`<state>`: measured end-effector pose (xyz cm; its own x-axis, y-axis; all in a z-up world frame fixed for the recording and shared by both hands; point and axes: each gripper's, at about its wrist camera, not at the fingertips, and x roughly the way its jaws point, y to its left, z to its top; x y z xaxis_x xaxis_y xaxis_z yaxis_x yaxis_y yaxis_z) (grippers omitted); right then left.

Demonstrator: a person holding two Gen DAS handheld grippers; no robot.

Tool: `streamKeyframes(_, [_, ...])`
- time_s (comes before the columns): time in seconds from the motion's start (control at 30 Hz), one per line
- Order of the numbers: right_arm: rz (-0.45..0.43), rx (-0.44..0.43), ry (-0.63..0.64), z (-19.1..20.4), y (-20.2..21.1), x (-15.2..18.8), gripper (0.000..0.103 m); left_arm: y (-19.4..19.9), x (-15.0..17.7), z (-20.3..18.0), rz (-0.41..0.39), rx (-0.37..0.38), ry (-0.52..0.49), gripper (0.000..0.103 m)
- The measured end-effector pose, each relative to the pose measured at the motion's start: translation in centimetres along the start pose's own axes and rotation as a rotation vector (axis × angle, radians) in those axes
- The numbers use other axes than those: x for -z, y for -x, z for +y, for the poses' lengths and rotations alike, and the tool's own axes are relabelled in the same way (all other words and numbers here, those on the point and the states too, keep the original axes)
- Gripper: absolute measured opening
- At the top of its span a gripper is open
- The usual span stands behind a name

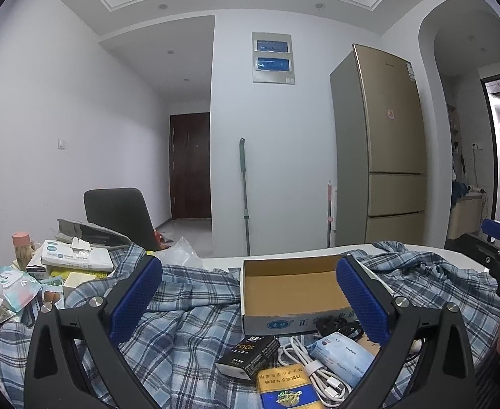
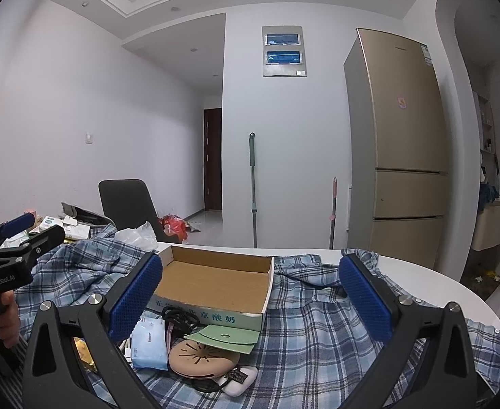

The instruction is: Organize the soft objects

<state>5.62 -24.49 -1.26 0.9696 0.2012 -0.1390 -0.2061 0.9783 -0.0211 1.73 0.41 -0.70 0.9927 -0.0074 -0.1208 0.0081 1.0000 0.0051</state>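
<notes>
Claws, left claw (image 1: 250, 301) and right claw (image 2: 250, 301), both stand spread wide and empty above the blue plaid cotton shirt (image 2: 318, 323) crumpled across the white counter (image 2: 437, 283), so you should pinch its loose edges clear of the open cardboard box (image 2: 216, 279).

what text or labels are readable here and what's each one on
"Face": black tissue pack, left wrist view.
"京酸奶": front of the open cardboard box, right wrist view; the characters before it are partly hidden.
"GenRobot.AI": body of the left tongs, right wrist view.
Too small or blurred: gold cigarette pack, blue tissue pack, fridge brand and stickers, wet wipes pack.
</notes>
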Motion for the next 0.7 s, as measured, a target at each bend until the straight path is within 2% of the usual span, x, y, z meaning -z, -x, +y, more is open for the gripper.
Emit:
streamKeyframes(0.13, [0.003,0.039,0.004,0.1,0.0,0.1,0.103,-0.1,0.0,-0.2,-0.004,-0.001,-0.002,0.103])
streamKeyframes(0.47, [0.017,0.04,-0.007,-0.3,-0.3,0.1,0.103,-0.5,0.5,-0.2,0.011,-0.025,-0.007,0.103])
streamKeyframes(0.7, [0.12,0.062,0.004,0.0,-2.4,0.2,0.103,-0.7,0.3,0.5,0.034,-0.005,0.017,0.103])
